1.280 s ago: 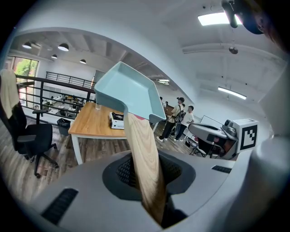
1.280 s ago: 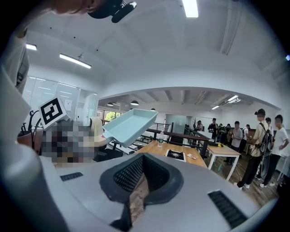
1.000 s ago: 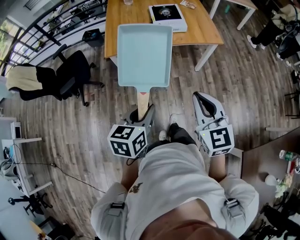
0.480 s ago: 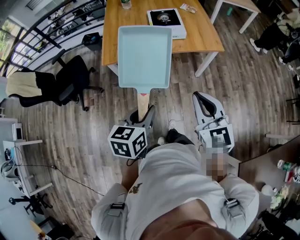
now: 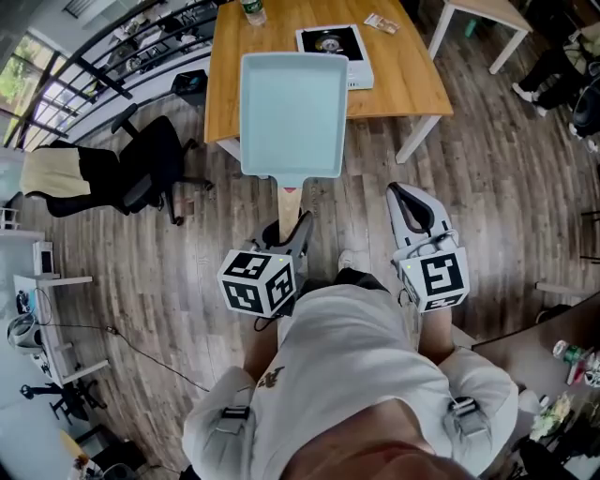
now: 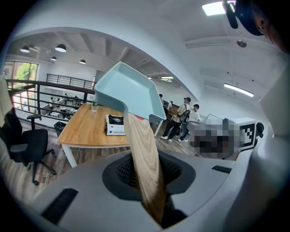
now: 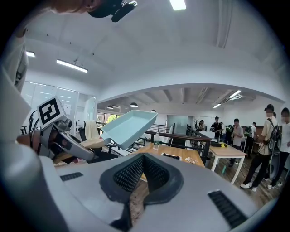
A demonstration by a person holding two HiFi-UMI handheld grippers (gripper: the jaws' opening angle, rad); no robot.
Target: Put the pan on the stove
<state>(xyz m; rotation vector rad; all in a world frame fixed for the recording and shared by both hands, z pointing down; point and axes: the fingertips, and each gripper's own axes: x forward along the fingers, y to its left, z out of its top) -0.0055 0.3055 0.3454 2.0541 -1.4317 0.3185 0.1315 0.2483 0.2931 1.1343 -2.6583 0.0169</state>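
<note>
A light blue rectangular pan (image 5: 292,112) with a wooden handle (image 5: 288,208) hangs in the air over the wood floor, its far end above the near edge of the wooden table (image 5: 403,84). My left gripper (image 5: 286,230) is shut on the handle (image 6: 145,158), and the pan (image 6: 127,88) tilts up ahead of it. A white single-burner stove (image 5: 335,52) sits on the table beyond the pan; it also shows as the stove (image 6: 115,124) in the left gripper view. To the right, my right gripper (image 5: 401,195) is held level, shut with nothing in it.
A black office chair (image 5: 141,159) with a pale jacket stands left of the table. A bottle (image 5: 251,11) and a small packet (image 5: 380,22) lie on the table. A second table (image 5: 478,14) stands at the back right. Several people (image 6: 186,118) stand beyond it.
The table and stove have come nearer in the head view as I walk toward them. The pan stays in the left gripper, and both grippers keep their pose.
</note>
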